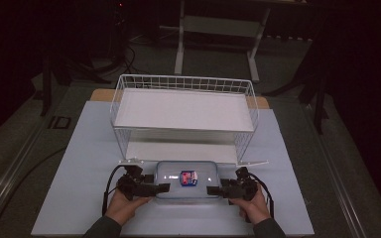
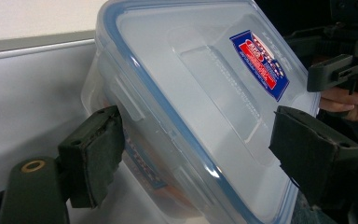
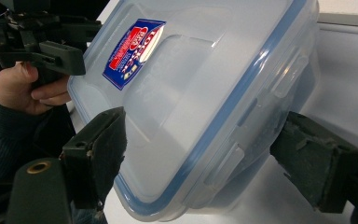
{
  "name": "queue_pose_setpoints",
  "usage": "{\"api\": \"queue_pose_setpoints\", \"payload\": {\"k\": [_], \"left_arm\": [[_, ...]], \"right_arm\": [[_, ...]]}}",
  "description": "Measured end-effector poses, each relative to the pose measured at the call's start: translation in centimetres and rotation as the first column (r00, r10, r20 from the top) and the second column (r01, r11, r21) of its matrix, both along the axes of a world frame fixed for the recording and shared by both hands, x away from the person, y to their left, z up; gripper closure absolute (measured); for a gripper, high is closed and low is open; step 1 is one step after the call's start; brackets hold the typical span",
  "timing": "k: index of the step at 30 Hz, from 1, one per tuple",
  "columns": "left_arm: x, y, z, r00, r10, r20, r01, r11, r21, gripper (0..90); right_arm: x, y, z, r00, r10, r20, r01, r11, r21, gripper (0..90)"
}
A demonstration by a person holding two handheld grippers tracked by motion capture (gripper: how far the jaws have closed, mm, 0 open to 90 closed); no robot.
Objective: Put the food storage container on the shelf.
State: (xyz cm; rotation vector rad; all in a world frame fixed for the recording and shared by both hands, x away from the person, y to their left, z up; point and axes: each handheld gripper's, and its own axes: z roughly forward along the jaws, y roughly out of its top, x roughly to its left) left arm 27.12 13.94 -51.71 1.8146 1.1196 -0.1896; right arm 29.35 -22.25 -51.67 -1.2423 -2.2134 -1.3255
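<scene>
**Colours at the worktop**

The box (image 1: 187, 179) is clear, faintly milky plastic. Its lid (image 2: 205, 84) carries a blue band along the rim. The sticker (image 2: 260, 64) on the lid is dark blue with a red patch and small white print; a second blue-and-red label shows through the box wall in the left gripper view. The wire rack (image 1: 182, 115) is white, a grid pattern along its sides, its two shelves plain white. The worktop (image 1: 79, 168) is pale bluish white, with a tan edge at the far corners. Both the left gripper (image 1: 159, 188) and the right gripper (image 1: 212, 190) are black, with dark grey-green, worn pads on the fingers (image 2: 95, 154). A brass-coloured ring sits in each near finger's base. The person's sleeves (image 1: 104, 229) are dark grey-green.
</scene>
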Motion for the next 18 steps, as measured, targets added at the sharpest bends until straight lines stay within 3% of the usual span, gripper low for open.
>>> {"api": "queue_pose_setpoints", "payload": {"k": [9,13,18], "left_arm": [[-0.3,0.3,0.2,0.9994,-0.015,-0.032,0.014,0.9999,-0.007,22.1],[-0.6,1.0,0.0,0.997,-0.007,-0.077,0.002,0.9982,-0.06,31.0],[-0.9,1.5,0.3,0.9977,-0.013,-0.066,0.008,0.9972,-0.074,36.2]], "right_arm": [[-0.4,-0.4,0.3,0.9996,0.021,0.017,-0.021,1.0,-0.005,22.6],[-0.9,-0.7,0.5,0.9993,0.035,0.013,-0.035,0.999,-0.003,27.1],[-1.1,-1.2,0.7,0.9992,0.038,0.013,-0.038,0.999,0.026,34.8]]}}
